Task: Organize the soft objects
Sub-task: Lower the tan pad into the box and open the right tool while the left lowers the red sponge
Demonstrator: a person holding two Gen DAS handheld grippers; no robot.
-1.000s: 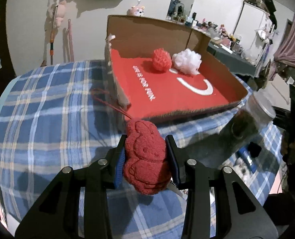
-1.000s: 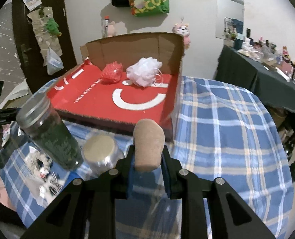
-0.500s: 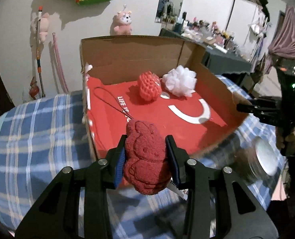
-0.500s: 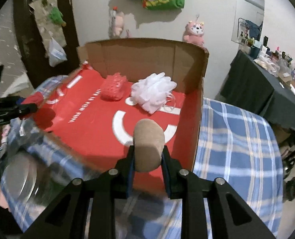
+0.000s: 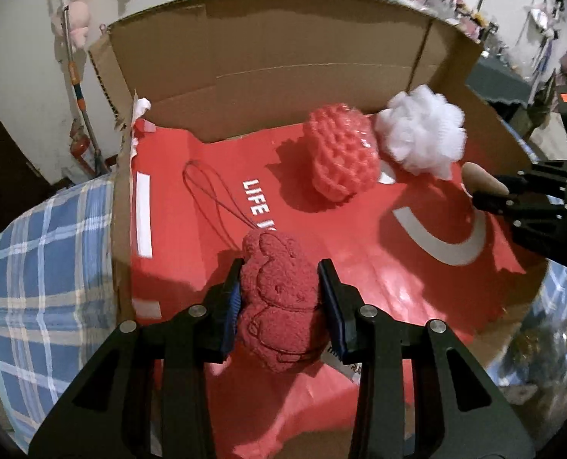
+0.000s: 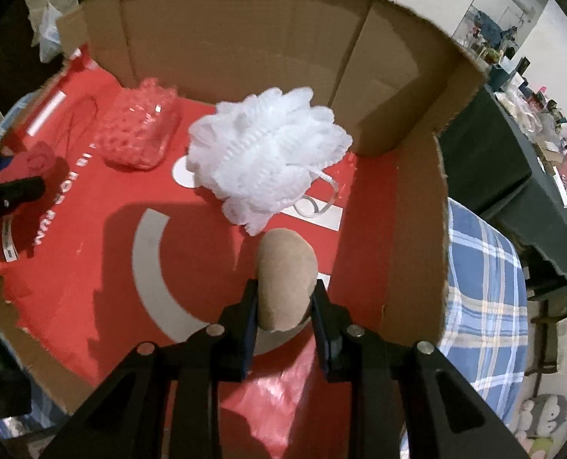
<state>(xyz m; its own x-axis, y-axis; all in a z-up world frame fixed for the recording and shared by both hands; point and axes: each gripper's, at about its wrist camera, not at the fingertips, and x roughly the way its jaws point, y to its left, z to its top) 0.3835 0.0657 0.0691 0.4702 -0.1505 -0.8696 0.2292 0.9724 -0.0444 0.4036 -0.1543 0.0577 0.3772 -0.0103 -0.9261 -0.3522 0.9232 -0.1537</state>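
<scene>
Two soft items held over one cardboard box; two more lay inside it.

Nearest, we recorded one left gripper clenched on one dark red bear-shaped plush, its long axis pointing away from the camera, its thin cord loop trailing ahead; and one right gripper, its jaws easing apart with one tan oval sponge between the pads, long axis likewise pointing forward. Both hung above the red printed liner of the cardboard box. Farther in, by the back wall, we counted one pink mesh scrubber and one white mesh pouf, side by side. The box rested on a blue plaid cloth; beyond it we noted a pale wall and a cluttered dark table.
</scene>
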